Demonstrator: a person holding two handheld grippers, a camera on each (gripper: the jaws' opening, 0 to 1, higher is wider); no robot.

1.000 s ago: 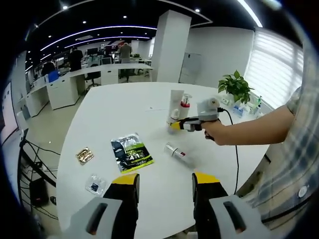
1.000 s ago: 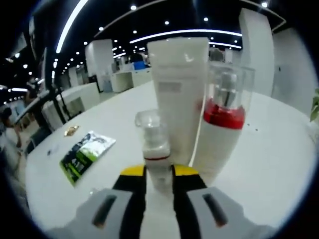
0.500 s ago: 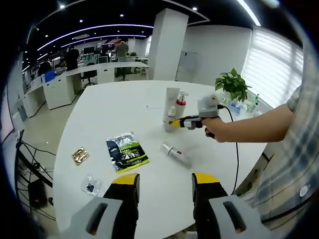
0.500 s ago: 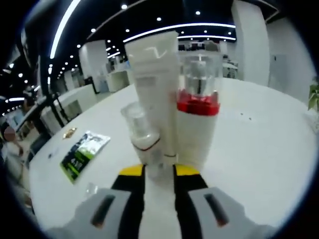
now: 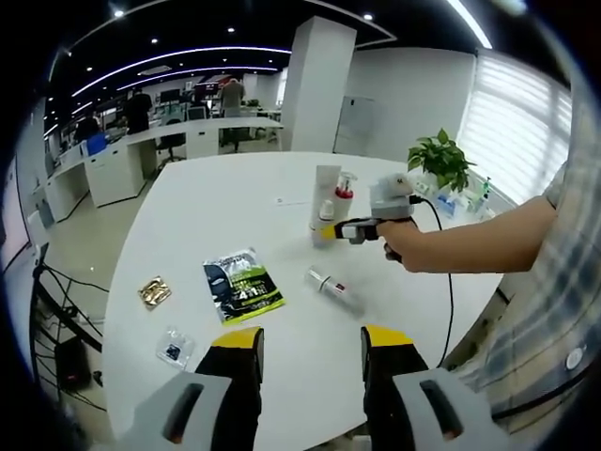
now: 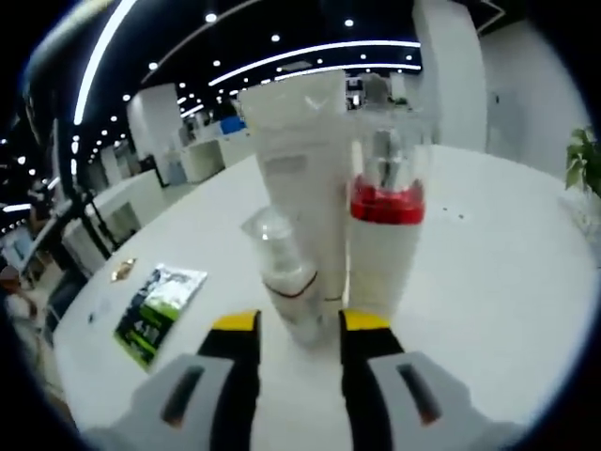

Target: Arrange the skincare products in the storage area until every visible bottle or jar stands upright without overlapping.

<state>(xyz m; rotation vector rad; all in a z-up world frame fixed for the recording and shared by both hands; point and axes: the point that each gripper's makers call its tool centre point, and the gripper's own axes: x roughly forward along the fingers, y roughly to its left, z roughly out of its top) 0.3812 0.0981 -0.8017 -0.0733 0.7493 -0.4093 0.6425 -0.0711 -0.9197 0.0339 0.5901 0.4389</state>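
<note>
Small pump bottle (image 6: 289, 282) stands just beyond the right gripper (image 6: 299, 329), whose jaws are parted.

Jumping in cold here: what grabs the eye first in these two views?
In the right gripper view, three upright products cluster ahead of the right gripper: a tall white tube, a red-collared pump bottle and a small clear-capped bottle by its open jaws. In the left gripper view, another bottle lies flat on the white table, near a green sachet.
</note>
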